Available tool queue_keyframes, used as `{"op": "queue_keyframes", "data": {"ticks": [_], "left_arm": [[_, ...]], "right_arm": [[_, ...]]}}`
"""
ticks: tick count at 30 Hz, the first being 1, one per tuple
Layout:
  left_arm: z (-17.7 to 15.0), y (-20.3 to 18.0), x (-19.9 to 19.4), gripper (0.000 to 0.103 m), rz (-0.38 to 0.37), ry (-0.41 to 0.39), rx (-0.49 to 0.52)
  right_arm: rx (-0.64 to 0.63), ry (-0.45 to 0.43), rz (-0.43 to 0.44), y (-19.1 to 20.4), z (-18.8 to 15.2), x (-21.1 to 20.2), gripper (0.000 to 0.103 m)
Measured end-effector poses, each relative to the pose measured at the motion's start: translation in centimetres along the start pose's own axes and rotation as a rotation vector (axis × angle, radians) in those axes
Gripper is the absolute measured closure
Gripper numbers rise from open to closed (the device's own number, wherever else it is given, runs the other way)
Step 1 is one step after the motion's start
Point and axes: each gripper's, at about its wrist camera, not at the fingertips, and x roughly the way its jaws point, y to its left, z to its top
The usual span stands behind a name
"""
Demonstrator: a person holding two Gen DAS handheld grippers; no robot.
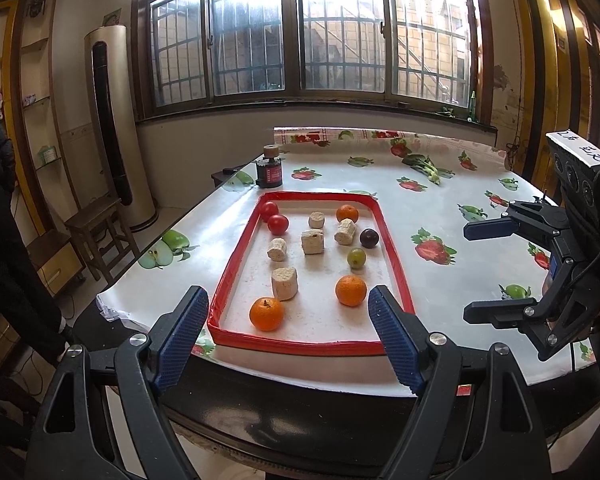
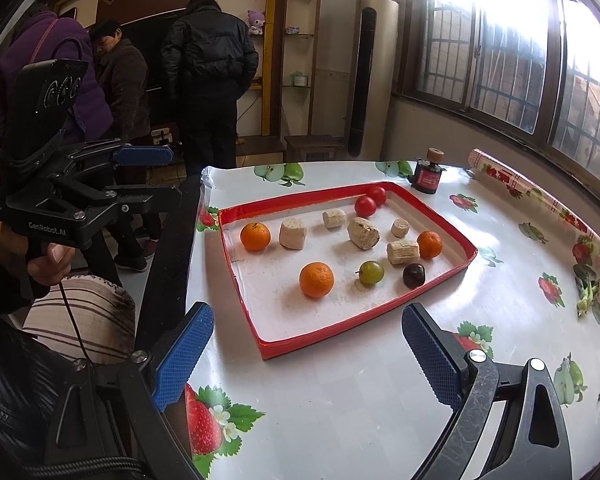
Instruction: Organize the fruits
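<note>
The red-rimmed tray (image 1: pixel 396 252) on the surface (image 1: pixel 440 208) holds three oranges (image 1: pixel 266 313), two red tomatoes (image 1: pixel 278 224), one green fruit (image 1: pixel 356 257), one dark plum (image 1: pixel 368 238) and five beige cylinder pieces (image 1: pixel 284 283), lying in different directions. The left claw (image 1: pixel 288 340) and the right claw (image 2: pixel 308 356) are both spread wide and hold nothing

Wrist views, front and right; share tray (image 1: pixel 396 258) (image 2: pixel 440 280).

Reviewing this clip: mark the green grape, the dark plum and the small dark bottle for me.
green grape (image 1: pixel 356 257), left wrist view, middle of its skin
dark plum (image 2: pixel 414 275), right wrist view, centre of the fruit
small dark bottle (image 1: pixel 269 174), left wrist view, on its red label
</note>
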Motion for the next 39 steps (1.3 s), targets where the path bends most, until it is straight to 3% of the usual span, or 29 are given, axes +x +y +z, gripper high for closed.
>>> {"op": "queue_keyframes", "data": {"ticks": [26,39], "left_arm": [[0.0,-0.7,1.2,0.021,-0.062,0.024,0.034],[0.0,-1.3,2.2,0.021,-0.136,0.035,0.049]], "right_arm": [[0.012,0.019,-0.008,-0.5,-0.4,0.6,0.007],[0.030,0.043,-0.005,-1.2,-0.6,1.6,0.007]]}}
